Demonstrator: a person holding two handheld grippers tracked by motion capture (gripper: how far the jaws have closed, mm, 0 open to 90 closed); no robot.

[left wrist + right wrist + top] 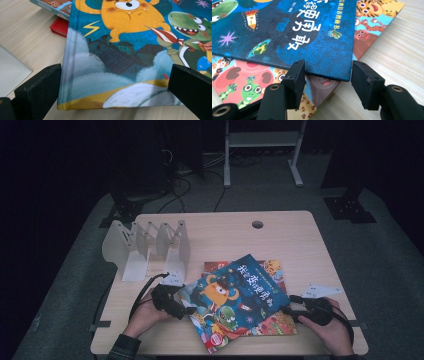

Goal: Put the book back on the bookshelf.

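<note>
Table [300, 245] of pale wood carries everything, with a round cable hole [257, 224] toward twelve o'clock. White folding book rack [150, 245] stands at about ten o'clock. Stack of picture books sits at six o'clock: a blue monster book [235, 295] lies askew on top of an orange animal book [275, 322], and a red book [58, 28] peeks out beneath. The left gripper [172, 302] sits at the blue book's eight o'clock edge, its jaws spread wide on either side of the cover's corner without pinching it. The right gripper [305, 309] rests at four o'clock, its jaws spread, the blue book's corner between them, not clamped.
</note>
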